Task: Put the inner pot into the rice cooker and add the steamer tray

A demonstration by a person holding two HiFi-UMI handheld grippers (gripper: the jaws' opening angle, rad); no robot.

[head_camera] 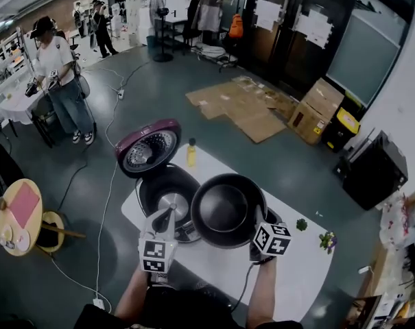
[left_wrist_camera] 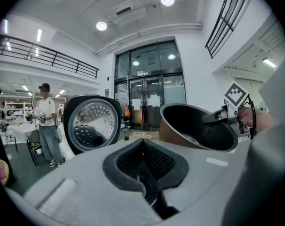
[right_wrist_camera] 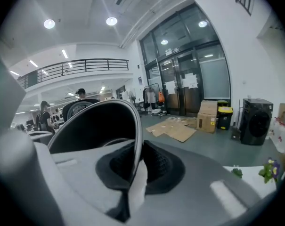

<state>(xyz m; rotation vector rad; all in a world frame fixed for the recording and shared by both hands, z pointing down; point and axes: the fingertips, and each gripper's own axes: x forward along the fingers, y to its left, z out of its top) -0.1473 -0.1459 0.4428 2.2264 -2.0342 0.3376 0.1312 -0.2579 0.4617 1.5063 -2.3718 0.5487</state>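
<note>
The rice cooker (head_camera: 149,189) stands open on the white table (head_camera: 289,273), its maroon lid (head_camera: 147,149) tipped up at the back. The dark inner pot (head_camera: 224,211) hangs in the air just right of the cooker's opening, tilted. My right gripper (head_camera: 257,219) is shut on the pot's right rim; in the right gripper view the thin rim (right_wrist_camera: 134,126) runs between the pads. My left gripper (head_camera: 168,216) hovers over the cooker's front edge, shut with nothing in it (left_wrist_camera: 142,157). From there I see the lid (left_wrist_camera: 90,124) and the pot (left_wrist_camera: 194,126). No steamer tray is clearly visible.
A yellow bottle (head_camera: 191,154) stands at the table's far edge behind the cooker. Two small plants (head_camera: 301,224) (head_camera: 327,240) sit at the right of the table. A cable runs off the table's front. Flattened cardboard (head_camera: 245,105) lies on the floor; a person (head_camera: 60,88) stands far left.
</note>
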